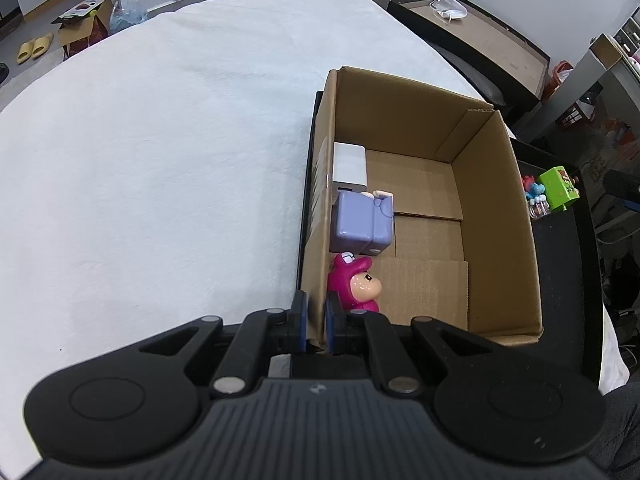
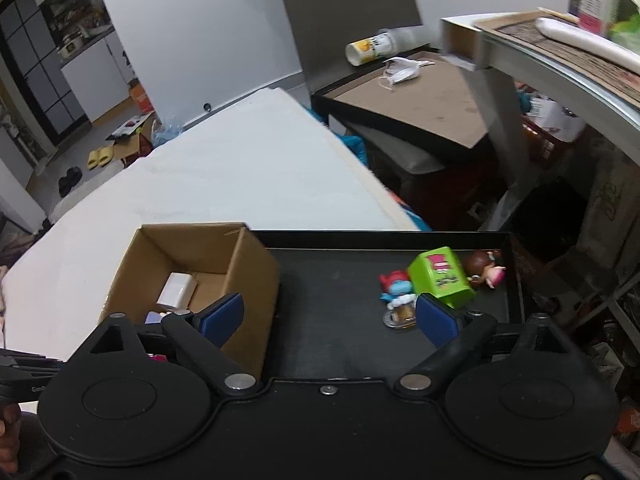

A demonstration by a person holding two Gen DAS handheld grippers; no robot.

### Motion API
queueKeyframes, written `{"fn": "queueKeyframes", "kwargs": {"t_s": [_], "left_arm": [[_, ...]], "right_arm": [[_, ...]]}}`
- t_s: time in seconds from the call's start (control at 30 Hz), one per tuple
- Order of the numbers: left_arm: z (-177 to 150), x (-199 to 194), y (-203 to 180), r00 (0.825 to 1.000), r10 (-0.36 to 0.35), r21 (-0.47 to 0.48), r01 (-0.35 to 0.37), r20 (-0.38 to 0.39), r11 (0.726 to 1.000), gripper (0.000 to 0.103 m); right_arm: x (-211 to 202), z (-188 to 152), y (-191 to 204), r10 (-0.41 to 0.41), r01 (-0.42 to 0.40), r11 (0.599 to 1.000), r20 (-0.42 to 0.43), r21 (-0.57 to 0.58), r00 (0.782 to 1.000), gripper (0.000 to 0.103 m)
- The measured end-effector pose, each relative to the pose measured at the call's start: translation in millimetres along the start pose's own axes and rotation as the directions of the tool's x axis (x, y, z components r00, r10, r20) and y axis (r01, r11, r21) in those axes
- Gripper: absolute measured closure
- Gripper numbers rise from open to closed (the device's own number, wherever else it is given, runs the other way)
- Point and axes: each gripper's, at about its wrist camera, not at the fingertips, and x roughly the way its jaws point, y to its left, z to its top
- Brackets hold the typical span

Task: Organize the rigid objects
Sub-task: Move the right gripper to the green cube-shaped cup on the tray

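Note:
A cardboard box (image 1: 496,216) stands on a black tray (image 1: 568,280). My left gripper (image 1: 316,320) is shut on the box's near left wall. Inside lie a white block (image 1: 350,162), a purple toy (image 1: 360,224) and a pink figurine (image 1: 356,282). My right gripper (image 2: 328,320) is open and empty above the tray (image 2: 332,272), to the right of the box (image 2: 248,280). On the tray sit a green cube toy (image 2: 440,280), a blue and red figurine (image 2: 396,288), a brown-haired doll (image 2: 486,266) and a small clear item (image 2: 400,314).
The tray rests on a white padded surface (image 1: 160,160). A black-rimmed brown table (image 2: 420,92) with a face mask (image 2: 400,70) and a tipped cup (image 2: 372,48) stands behind. A metal shelf (image 2: 560,56) rises at the right.

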Motion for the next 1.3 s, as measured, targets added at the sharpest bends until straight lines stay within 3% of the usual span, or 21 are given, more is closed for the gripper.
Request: {"fn": "queueKeyframes", "kwargs": {"t_s": [0.63, 0.87, 1.3], "left_arm": [[-0.6, -0.4, -5.2, 0.999, 0.033, 0.003, -0.033, -0.008, 0.999, 0.095], [-0.6, -0.5, -6.0, 0.999, 0.04, 0.001, -0.04, -0.01, 0.999, 0.095], [0.3, 2.9, -8.4, 0.998, 0.054, 0.0, -0.054, -0.022, 0.999, 0.095]], "right_arm": [[-3.6, -5.7, -58.9, -0.032, 0.031, 0.994, 0.007, 0.107, 0.999, 0.01], [3.3, -5.3, -68.9, -0.07, 0.071, 0.995, -0.018, 0.064, 0.997, 0.01], [22.2, 0.5, -85.3, -0.067, 0.069, 0.988, -0.02, 0.138, 0.998, 0.01]]}}
